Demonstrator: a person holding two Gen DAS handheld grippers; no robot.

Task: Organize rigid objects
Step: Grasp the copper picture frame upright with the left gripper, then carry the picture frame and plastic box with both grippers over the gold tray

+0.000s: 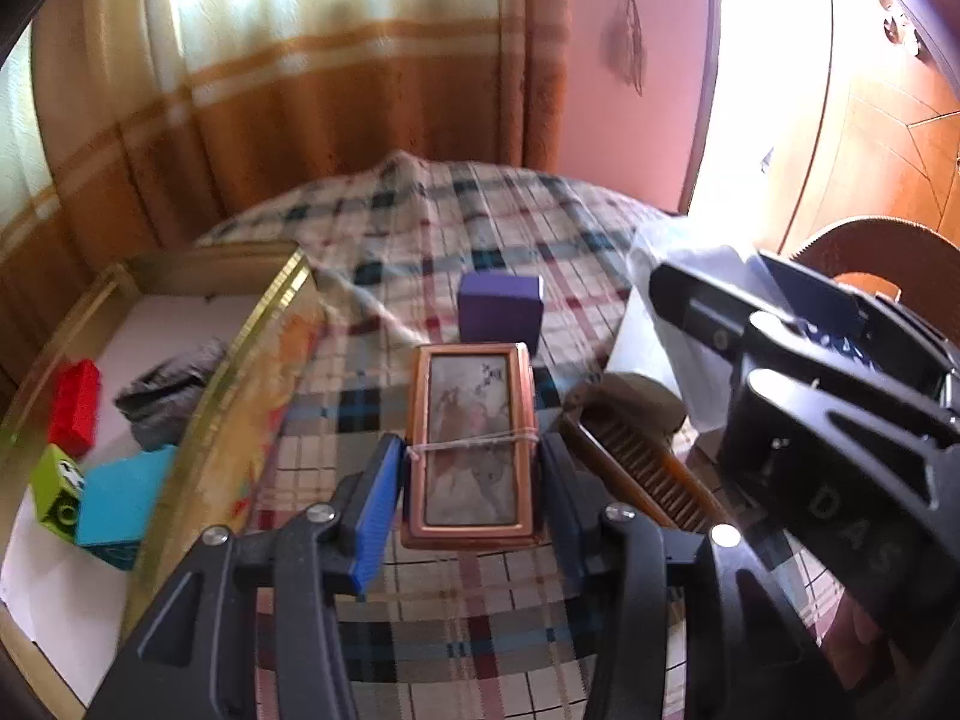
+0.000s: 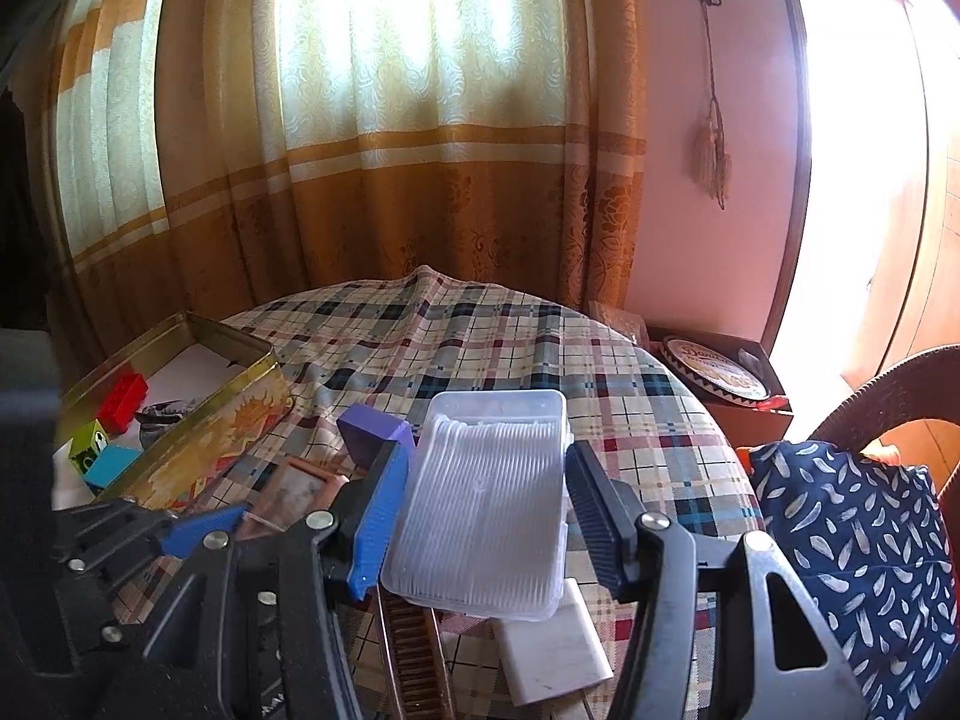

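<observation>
Left gripper (image 1: 471, 480): nearest the left wrist camera; fingers straddle the copper-framed rectangular case (image 1: 470, 447), pads at or just off its long sides, contact not certain.
Case: lies flat on the plaid-covered bench (image 1: 420, 630), a thin band across its middle.
Right gripper (image 2: 480, 516): fingers wide either side of the clear ribbed plastic box (image 2: 486, 498); the blue pad looks to touch, the dark pad stands apart.
Plastic box: propped over a brown toothed comb (image 2: 414, 648) and a white flat block (image 2: 552, 648).
Purple cardboard box (image 1: 501, 309): on the bench just beyond the case.
Gold tin tray (image 1: 240, 396): to the left, holding a red brick (image 1: 75, 405), green block (image 1: 57, 489), turquoise block (image 1: 123, 501) and a grey crumpled thing (image 1: 171, 396).
Step in hand (judged): gripping the case for the tray.
Doing it well: close squarely on the long sides near the middle, lift level, clear the tray's rim before lowering; keep the right gripper away from the left's path.
</observation>
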